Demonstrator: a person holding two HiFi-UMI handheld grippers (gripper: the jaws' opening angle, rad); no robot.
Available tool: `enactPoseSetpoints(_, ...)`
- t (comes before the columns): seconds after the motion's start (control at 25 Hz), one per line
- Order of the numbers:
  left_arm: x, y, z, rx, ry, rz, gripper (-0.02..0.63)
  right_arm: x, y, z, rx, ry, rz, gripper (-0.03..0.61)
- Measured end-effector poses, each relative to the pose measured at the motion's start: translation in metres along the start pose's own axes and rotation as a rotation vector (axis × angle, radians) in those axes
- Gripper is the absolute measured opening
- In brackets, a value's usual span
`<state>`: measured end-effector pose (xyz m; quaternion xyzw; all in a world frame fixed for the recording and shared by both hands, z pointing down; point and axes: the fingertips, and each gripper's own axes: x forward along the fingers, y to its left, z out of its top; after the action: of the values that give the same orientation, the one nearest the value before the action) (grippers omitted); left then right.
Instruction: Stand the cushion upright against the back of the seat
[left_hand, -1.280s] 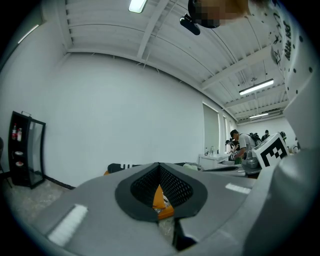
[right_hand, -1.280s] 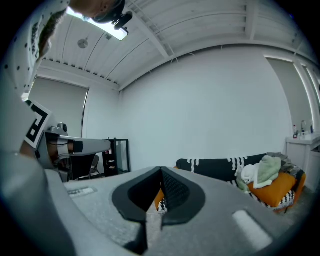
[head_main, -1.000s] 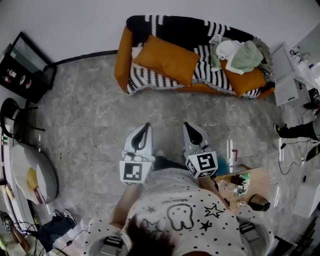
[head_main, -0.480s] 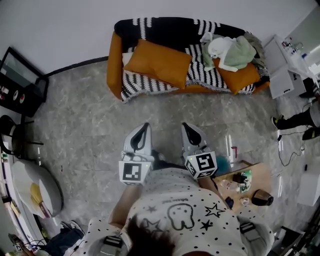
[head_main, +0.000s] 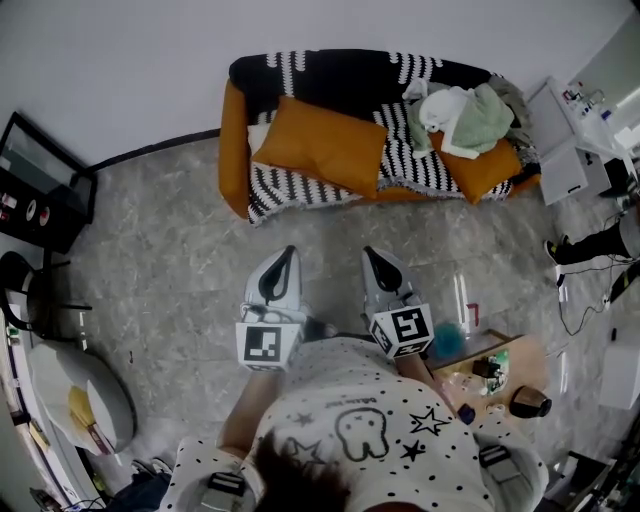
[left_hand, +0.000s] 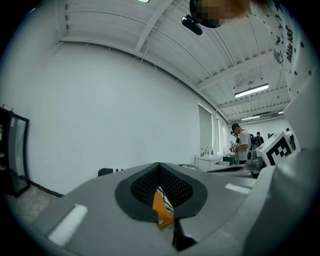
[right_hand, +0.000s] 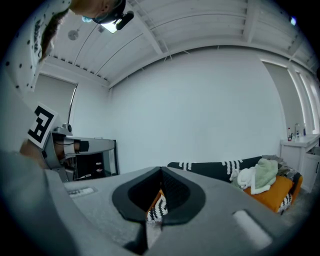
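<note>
A large orange cushion (head_main: 320, 145) lies flat on the left half of the seat of an orange sofa (head_main: 232, 140) draped in a black-and-white striped cover. A second orange cushion (head_main: 485, 168) sits at the sofa's right end under white and green clothes (head_main: 465, 108). My left gripper (head_main: 289, 253) and right gripper (head_main: 369, 252) are side by side over the grey floor, well short of the sofa, both pointing at it. Both are shut and hold nothing. Through the left gripper (left_hand: 160, 166) I glimpse orange and stripes. The right gripper (right_hand: 161, 170) view shows the sofa's back and the clothes.
A black glass cabinet (head_main: 40, 190) stands at the left wall, and a white round seat (head_main: 80, 385) is further down. A low wooden table (head_main: 500, 362) with small items is at my right. A white desk (head_main: 570, 150) and a person's legs (head_main: 590, 250) are at the right.
The sofa has drawn nearer in the head view and the floor items have slid towards the bottom edge. Both grippers kept their pose, shut and side by side.
</note>
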<state>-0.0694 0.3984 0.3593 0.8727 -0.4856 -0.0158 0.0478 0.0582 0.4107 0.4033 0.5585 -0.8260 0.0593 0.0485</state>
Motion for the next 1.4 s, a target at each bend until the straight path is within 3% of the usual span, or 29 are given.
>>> enactPoseSetpoints(0.52, 0.027, 0.035, -0.002, 0.006, -0.01, -0.055, -0.006, 0.035, -0.002, 0.001, -0.01, -0.003, -0.068, -0.006)
enactPoseSetpoints(0.96, 0.039, 0.055, -0.013, 0.001, 0.025, -0.033, -0.006, 0.059, -0.003, -0.009, -0.001, 0.032, -0.054, -0.006)
enactPoseSetpoints(1.28, 0.071, 0.066, -0.013, -0.022, 0.024, 0.011, -0.006, 0.094, -0.025, 0.0, -0.009, 0.037, -0.026, -0.006)
enactPoseSetpoints(1.4, 0.087, 0.073, -0.013, 0.005, 0.012, 0.024, -0.006, 0.11, -0.038, 0.008, -0.024, 0.025, -0.014, -0.005)
